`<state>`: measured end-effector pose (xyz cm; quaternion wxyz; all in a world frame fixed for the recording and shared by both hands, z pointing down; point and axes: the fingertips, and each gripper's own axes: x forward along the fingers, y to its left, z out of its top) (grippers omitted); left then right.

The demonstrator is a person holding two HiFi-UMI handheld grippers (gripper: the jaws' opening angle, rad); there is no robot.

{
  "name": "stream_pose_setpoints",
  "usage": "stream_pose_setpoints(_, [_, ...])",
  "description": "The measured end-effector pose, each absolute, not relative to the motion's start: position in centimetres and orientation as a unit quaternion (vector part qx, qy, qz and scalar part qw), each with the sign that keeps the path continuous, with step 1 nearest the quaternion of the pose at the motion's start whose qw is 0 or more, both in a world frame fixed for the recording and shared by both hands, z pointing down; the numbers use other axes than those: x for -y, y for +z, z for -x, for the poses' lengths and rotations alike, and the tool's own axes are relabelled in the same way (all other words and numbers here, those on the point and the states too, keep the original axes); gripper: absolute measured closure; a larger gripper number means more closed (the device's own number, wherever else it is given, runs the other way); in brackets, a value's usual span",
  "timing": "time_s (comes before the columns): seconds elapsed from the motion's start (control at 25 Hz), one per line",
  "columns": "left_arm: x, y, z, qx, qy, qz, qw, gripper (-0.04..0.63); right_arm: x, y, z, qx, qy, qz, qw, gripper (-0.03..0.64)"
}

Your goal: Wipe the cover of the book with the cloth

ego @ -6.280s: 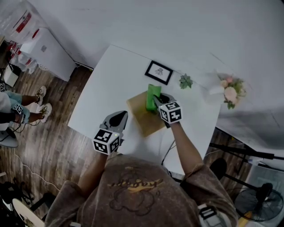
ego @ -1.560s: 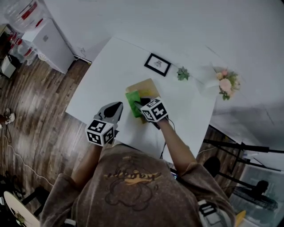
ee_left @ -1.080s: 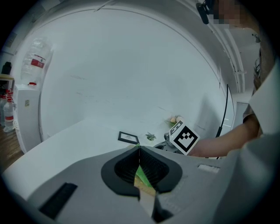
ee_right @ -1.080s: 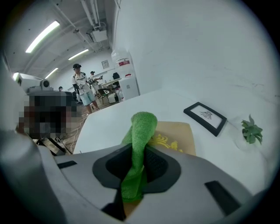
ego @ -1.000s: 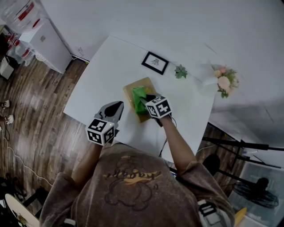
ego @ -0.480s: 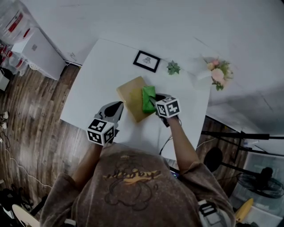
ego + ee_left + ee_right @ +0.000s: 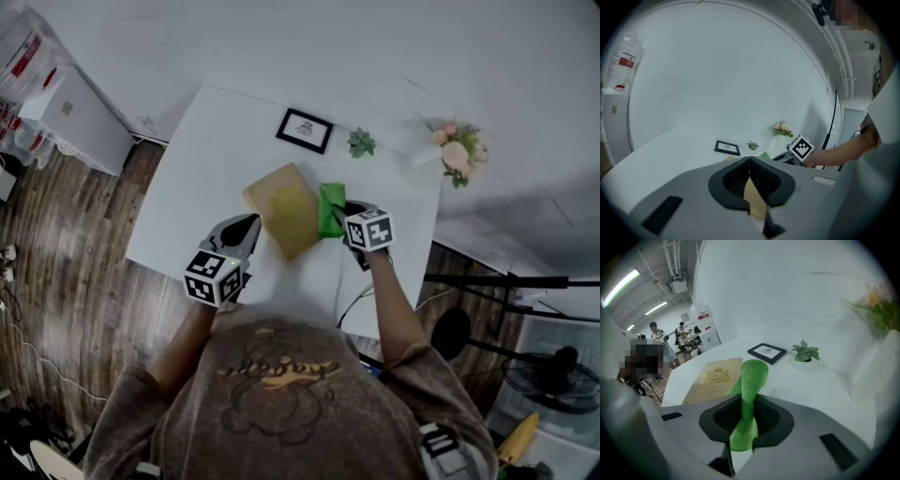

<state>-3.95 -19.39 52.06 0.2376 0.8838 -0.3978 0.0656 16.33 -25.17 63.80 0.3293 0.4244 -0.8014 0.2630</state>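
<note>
Dim, flat indoor light.
Ceiling tubes are glowing in the right gripper view; both gripper views are warping and blackening at the corners; the green cloth is looking vivid against greyish surroundings.

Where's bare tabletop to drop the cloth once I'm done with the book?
Widest free patch: the table left of the book, in front of the picture frame. A smaller one lies right of the cloth, between the right gripper and the flowers. The back edge is crowded: frame, small plant, flowers.
</note>
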Motion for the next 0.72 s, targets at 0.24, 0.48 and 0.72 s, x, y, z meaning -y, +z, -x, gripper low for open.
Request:
stream_pose_setpoints(0.24, [19.5, 52.2, 4.4, 0.398, 0.064, -0.883, 0.241, 0.591, 25.7, 61.4, -17.6, 0.799, 0.278, -0.449, 0.289, 0.548])
stream_pose_setpoints(0.48, [19.5, 52.3, 4.4, 0.396, 0.062, -0.883, 0.243, 0.591, 26.1, 56.9, -12.5, 0.843, 0.257, -0.406, 0.242, 0.549])
stream_pose_setpoints(0.72, [19.5, 52.5, 5.5, 0.406, 0.06, -0.878, 0.245, 0.591, 26.0, 55.3, -5.8, 0.877, 0.24, -0.343, 0.237, 0.549])
